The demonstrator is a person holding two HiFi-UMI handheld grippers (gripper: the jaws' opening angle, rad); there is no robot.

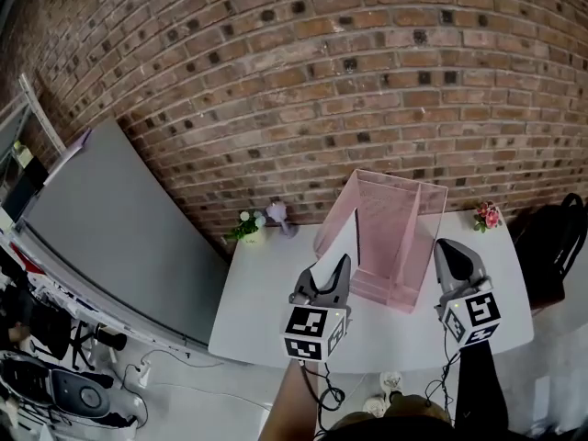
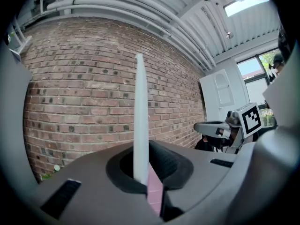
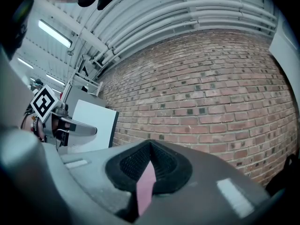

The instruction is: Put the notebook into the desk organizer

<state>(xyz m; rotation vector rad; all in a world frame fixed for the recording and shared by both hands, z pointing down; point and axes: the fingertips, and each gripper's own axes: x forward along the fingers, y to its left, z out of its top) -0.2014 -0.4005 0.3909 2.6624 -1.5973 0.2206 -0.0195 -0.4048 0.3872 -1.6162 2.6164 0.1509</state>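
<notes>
Notebook (image 1: 338, 244) pinched upright and edge-on in the left gripper (image 1: 336, 266), just beside the pink desk organizer (image 1: 397, 200) on the worktop (image 1: 265, 303); right gripper (image 1: 449, 248) pressed together, empty; insertion judged not yet begun

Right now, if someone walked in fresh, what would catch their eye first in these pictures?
The pink mesh desk organizer stands out towards the back of the white table, against the brick wall. Just in front of it, the left tool is shut on a thin white notebook held upright on edge. The right tool hangs empty and shut by the organizer's right side.
</notes>
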